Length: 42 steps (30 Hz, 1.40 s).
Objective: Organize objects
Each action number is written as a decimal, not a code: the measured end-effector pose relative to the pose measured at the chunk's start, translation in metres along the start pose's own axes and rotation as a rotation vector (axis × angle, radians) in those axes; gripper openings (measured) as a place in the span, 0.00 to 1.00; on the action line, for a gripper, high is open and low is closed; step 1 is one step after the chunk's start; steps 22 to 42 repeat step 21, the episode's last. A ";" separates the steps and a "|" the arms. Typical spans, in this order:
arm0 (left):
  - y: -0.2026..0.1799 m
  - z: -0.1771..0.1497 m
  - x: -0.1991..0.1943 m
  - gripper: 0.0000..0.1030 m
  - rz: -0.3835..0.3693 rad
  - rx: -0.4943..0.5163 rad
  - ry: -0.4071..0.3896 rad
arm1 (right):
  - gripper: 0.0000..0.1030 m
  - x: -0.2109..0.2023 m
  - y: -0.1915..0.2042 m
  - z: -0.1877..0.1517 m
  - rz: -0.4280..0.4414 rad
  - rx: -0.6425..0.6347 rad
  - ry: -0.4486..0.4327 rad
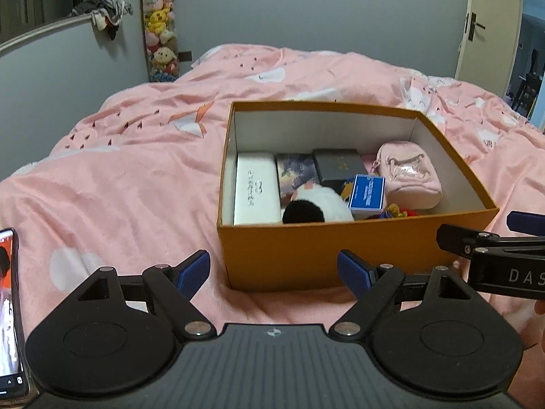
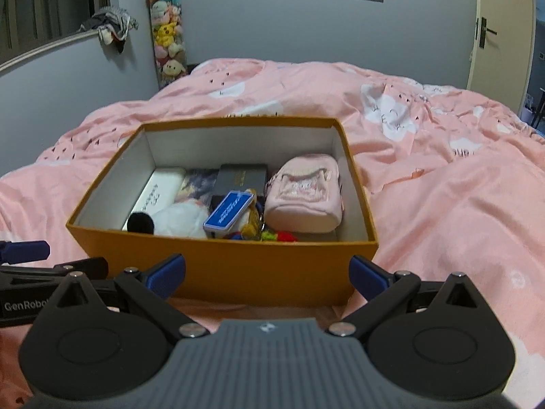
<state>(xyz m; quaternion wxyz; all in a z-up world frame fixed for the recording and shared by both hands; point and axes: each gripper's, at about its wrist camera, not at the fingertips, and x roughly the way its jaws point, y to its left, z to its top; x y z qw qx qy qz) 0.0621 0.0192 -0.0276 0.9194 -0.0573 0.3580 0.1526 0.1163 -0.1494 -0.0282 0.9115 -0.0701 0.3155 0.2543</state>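
One orange box (image 1: 306, 255), one pink pouch (image 1: 408, 175), one white case (image 1: 253, 187), one blue card box (image 1: 368, 196), one phone (image 1: 8, 310).

Bed with an open box on it

A rumpled pink quilt (image 1: 136, 170) covers the bed; the orange cardboard box (image 1: 306, 248) sits directly on it, lid off.

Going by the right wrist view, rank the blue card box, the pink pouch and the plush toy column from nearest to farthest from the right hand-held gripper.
1. Blue card box: inside the orange box, near its front wall, closest to the right hand-held gripper.
2. Pink pouch: in the box's right part, a little farther back.
3. Plush toy column: against the far wall, beyond the bed, upper left.
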 end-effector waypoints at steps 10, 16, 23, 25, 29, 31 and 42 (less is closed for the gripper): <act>-0.006 0.002 0.000 0.96 -0.017 0.033 -0.025 | 0.99 -0.002 -0.009 -0.002 -0.010 0.036 -0.011; -0.007 0.002 -0.003 0.96 -0.024 0.038 -0.035 | 0.99 -0.004 -0.012 -0.002 -0.015 0.047 -0.017; -0.008 0.001 -0.003 0.96 -0.030 0.036 -0.034 | 0.99 -0.004 -0.013 -0.003 -0.013 0.047 -0.015; -0.008 0.001 -0.003 0.96 -0.030 0.036 -0.034 | 0.99 -0.004 -0.013 -0.003 -0.013 0.047 -0.015; -0.008 0.001 -0.003 0.96 -0.030 0.036 -0.034 | 0.99 -0.004 -0.013 -0.003 -0.013 0.047 -0.015; -0.008 0.001 -0.003 0.96 -0.030 0.036 -0.034 | 0.99 -0.004 -0.013 -0.003 -0.013 0.047 -0.015; -0.008 0.001 -0.003 0.96 -0.030 0.036 -0.034 | 0.99 -0.004 -0.013 -0.003 -0.013 0.047 -0.015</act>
